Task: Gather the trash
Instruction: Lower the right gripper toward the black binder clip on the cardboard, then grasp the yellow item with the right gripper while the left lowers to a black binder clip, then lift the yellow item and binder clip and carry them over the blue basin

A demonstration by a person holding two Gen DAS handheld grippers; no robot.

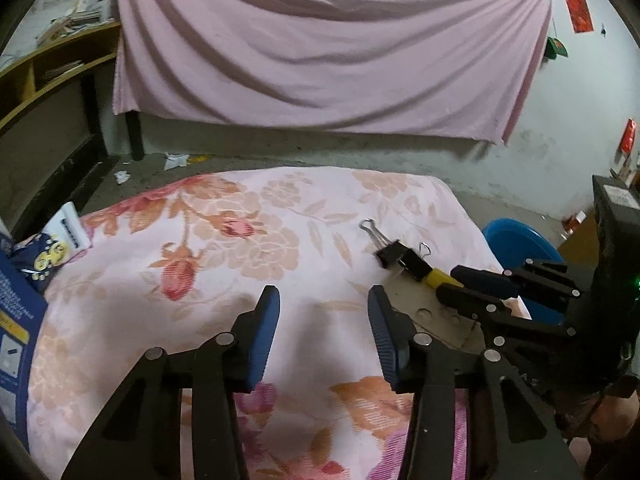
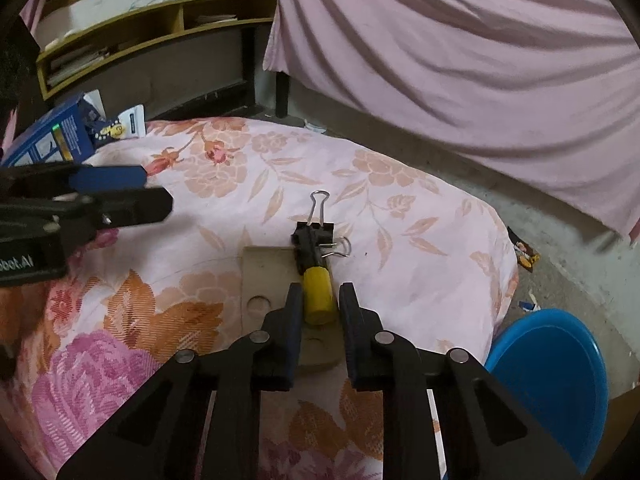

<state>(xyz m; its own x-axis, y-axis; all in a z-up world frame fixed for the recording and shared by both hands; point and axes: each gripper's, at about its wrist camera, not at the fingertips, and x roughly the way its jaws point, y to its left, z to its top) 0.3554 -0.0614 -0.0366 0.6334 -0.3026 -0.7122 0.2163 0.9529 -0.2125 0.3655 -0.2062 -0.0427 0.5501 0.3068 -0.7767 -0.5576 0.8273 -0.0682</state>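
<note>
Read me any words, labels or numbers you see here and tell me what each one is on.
"oot.AI": white letters on the left gripper body, start cut off.
Blue box: printed text too small to read.
White packet: dark label, blurred.
Red wall papers: unreadable.
</note>
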